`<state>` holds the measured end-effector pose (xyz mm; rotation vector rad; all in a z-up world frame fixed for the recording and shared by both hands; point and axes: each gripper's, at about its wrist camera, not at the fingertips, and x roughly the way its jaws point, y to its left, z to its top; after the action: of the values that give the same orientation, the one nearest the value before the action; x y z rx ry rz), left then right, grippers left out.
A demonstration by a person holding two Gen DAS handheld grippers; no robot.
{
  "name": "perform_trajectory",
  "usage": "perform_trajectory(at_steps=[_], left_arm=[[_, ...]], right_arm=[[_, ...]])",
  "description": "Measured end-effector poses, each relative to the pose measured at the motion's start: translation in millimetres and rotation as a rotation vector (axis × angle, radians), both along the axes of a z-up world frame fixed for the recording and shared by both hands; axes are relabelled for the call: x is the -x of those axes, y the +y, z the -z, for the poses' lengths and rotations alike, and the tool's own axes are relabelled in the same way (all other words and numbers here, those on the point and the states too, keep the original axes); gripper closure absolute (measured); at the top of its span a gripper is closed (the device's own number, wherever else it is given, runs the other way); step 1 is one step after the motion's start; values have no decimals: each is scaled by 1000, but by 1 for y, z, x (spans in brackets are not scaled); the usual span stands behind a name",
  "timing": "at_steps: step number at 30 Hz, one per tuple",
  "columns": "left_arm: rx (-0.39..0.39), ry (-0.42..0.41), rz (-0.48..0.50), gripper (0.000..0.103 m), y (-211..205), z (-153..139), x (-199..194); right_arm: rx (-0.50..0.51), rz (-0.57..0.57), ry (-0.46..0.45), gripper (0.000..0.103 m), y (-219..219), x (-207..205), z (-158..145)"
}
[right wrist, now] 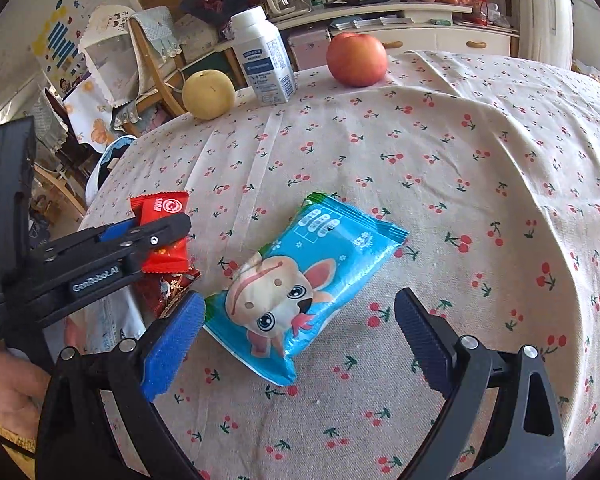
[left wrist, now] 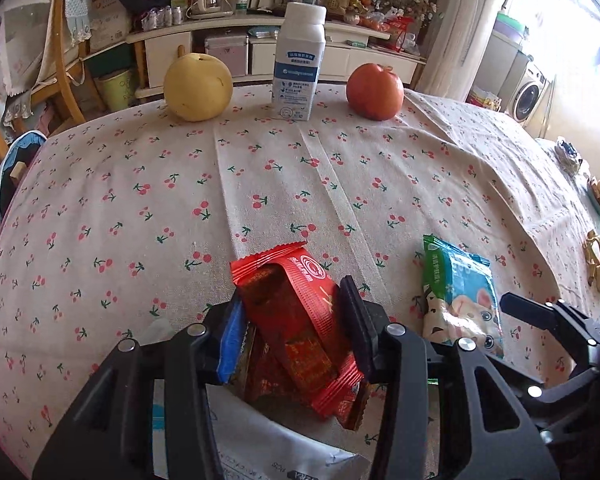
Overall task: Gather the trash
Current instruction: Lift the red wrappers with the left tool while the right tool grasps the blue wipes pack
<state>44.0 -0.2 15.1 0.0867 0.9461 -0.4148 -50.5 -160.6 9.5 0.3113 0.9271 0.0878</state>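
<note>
Left gripper (left wrist: 292, 320) pinched light, crinkly red wrapper (left wrist: 296, 312); right gripper (right wrist: 296, 336) gaped around slippery blue packet (right wrist: 304, 276), lower centre.

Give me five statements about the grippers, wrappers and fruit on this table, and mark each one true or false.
1. The left gripper is shut on the red wrapper. True.
2. The right gripper grips the blue packet. False: it is open, and the packet lies on the tablecloth between its fingers.
3. The bottle lies on its side. False: it stands upright.
4. The bottle stands between the pear and the apple. True.
5. The blue packet sits beside the apple. False: it lies near the grippers.
</note>
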Motion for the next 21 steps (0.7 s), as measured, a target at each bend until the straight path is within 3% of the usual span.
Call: perform_trajectory(at_steps=[5,12,16,21], left_arm=[[82,-22,-33,57,17,-19,10],[139,-48,-79,56,49,-39,27],[141,-53,-115,56,66,-42,38],[167,-37,-161,56,85,-34,47]], right_arm=[[66,2,-14,8,10,-10,7],[159,4,-31,9,19,-16,11],[200,8,-40,36,22,-17,9],[186,5,-47,54,19,-17,9]])
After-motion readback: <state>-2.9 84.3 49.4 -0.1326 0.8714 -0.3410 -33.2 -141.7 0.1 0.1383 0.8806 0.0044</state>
